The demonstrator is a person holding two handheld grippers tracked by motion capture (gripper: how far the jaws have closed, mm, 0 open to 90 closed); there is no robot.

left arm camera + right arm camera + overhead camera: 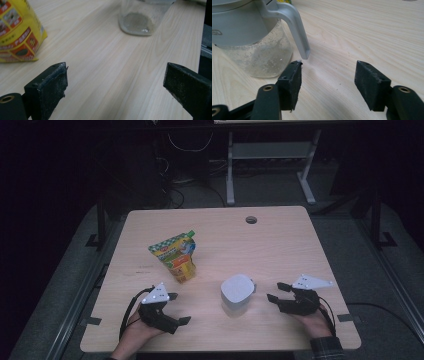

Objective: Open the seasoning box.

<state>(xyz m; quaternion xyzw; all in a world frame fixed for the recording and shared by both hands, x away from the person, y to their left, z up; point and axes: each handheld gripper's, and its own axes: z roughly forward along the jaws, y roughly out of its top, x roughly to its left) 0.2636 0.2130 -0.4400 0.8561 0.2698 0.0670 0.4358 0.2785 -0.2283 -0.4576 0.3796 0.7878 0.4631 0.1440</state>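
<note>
1. The left tool (176,307) sits low over the near left part of the wooden surface (280,245), held by the person's left hand (137,327). Its jaws stand wide apart with nothing but bare wood between them, as the left gripper view shows.
2. Just beyond it stands a yellow and green pouch (176,256), upright and leaning a little, well clear of the left tool. In the left gripper view its lower corner shows at the upper left (17,32).
3. Near the middle of the near edge stands a clear jug with a white lid (238,293), between the two tools. Its handle (295,27) hangs down its side, and its free lower end stops just above the wood.
4. The right tool (276,291) lies just to the right of the jug, pointing at it. Its jaws are parted and hold nothing; the handle's tip sits just beyond the left jaw, not between them.
</note>
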